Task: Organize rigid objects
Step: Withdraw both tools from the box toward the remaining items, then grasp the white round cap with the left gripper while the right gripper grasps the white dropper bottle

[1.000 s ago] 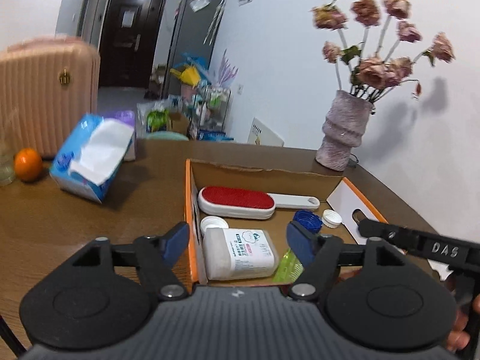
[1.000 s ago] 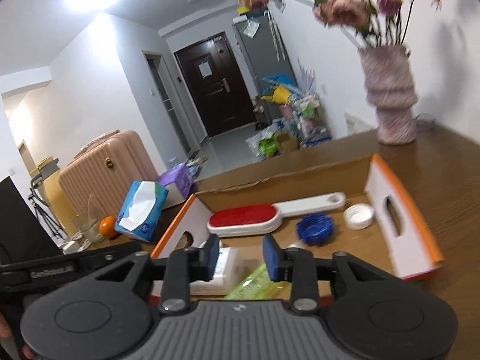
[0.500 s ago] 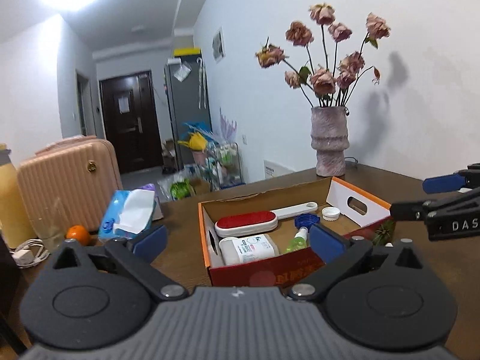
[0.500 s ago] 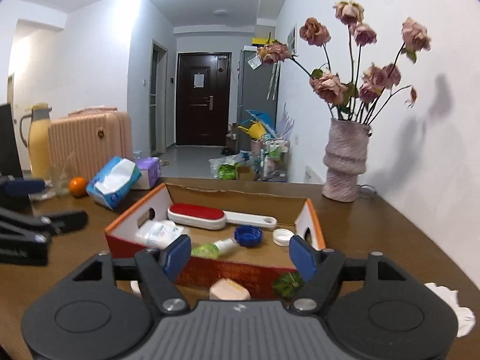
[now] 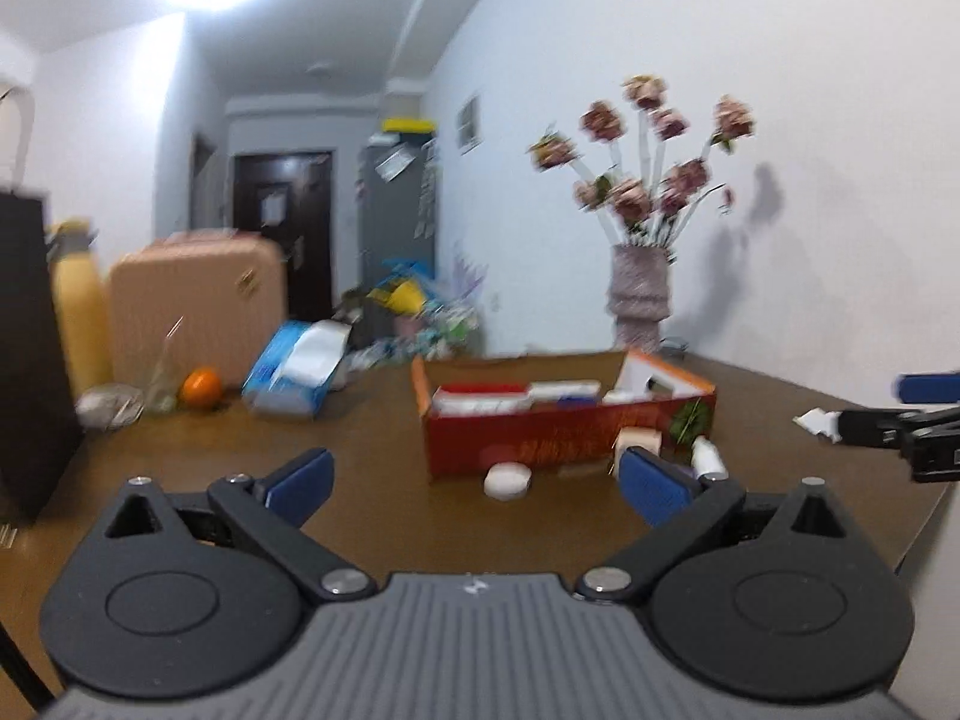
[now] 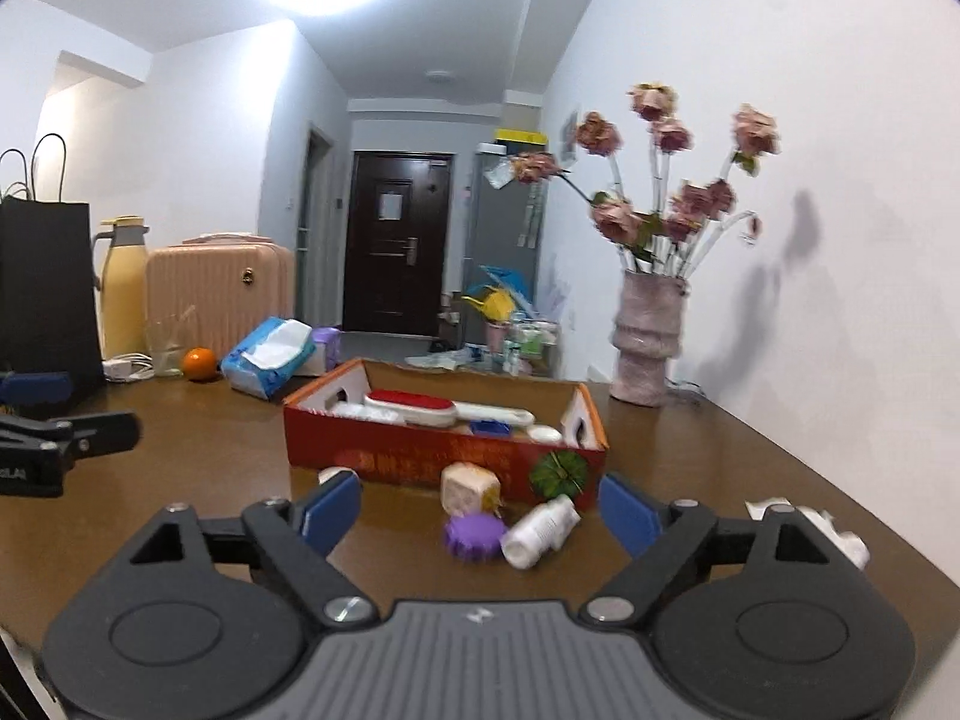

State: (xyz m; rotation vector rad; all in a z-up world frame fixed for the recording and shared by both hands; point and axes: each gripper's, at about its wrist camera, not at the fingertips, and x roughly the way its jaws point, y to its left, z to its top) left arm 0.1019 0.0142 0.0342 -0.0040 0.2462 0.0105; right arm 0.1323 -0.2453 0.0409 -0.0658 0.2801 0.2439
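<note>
A red cardboard box (image 6: 444,456) (image 5: 540,435) sits mid-table and holds a red lint brush (image 6: 414,405), a blue cap (image 6: 489,427) and a white cap (image 6: 543,434). In front of it lie a white round lid (image 5: 507,480), a beige cube-shaped bottle (image 6: 468,486), a purple cap (image 6: 474,536) and a white bottle (image 6: 540,531) on its side. My left gripper (image 5: 474,486) is open and empty, back from the box. My right gripper (image 6: 480,510) is open and empty, just short of the purple cap and white bottle.
A vase of dried roses (image 6: 645,348) stands at the back right. A tissue pack (image 6: 267,357), an orange (image 6: 199,363), a glass (image 6: 165,342), a yellow flask (image 6: 123,288) and a black bag (image 6: 45,294) line the left. Crumpled paper (image 6: 840,534) lies right.
Both grippers have pulled back from over the box and opened wide. The loose items in front of the box have come into view.
</note>
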